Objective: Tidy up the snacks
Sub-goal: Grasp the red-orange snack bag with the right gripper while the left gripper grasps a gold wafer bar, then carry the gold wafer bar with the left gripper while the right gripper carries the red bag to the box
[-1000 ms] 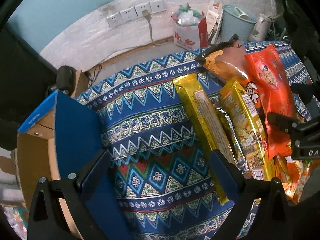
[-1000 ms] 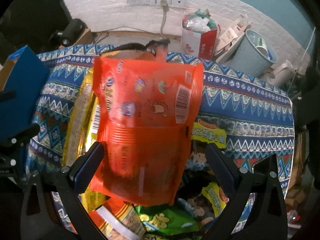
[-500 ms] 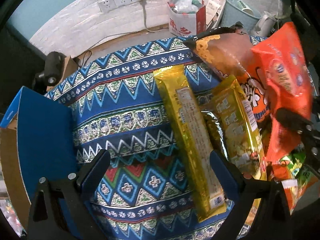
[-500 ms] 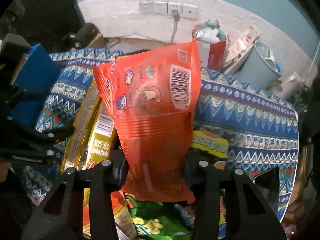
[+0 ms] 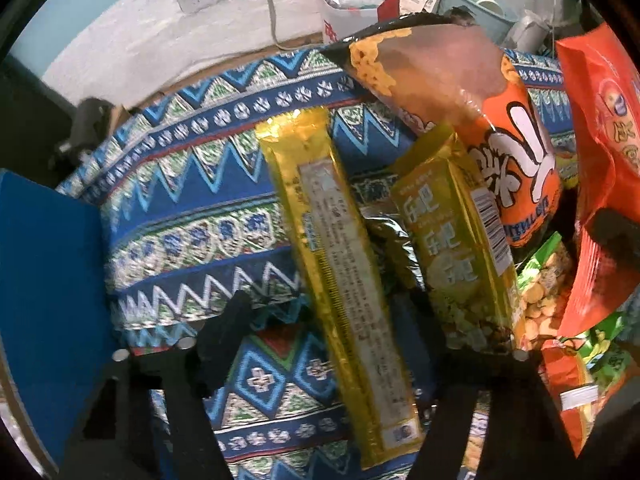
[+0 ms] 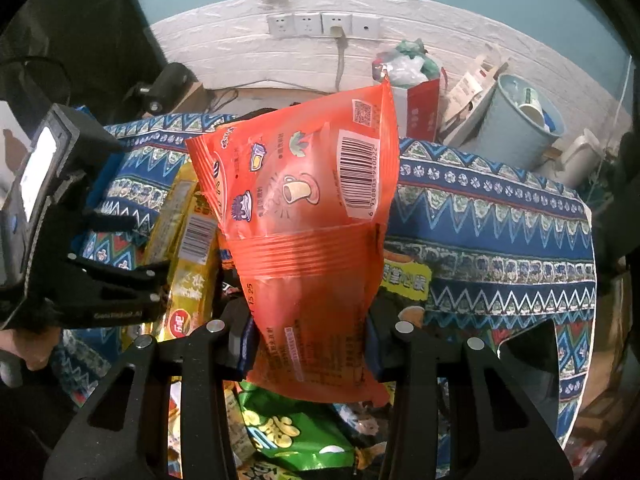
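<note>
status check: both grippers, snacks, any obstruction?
Right gripper shut on orange packet, lifted off pile. Left gripper closing around long gold packet, pads not yet pressing. Second gold packet crowds alongside.

Two gold packets (image 5: pixel 340 280), one orange-red pouch (image 6: pixel 308 240), four wall sockets (image 6: pixel 322 24).

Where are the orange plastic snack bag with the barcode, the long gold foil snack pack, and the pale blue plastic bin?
orange plastic snack bag (image 6: pixel 304 216): right wrist view, printed middle of its back.
long gold foil snack pack (image 5: pixel 340 272): left wrist view, white label panel.
pale blue plastic bin (image 6: pixel 508 128): right wrist view, outer wall.
</note>
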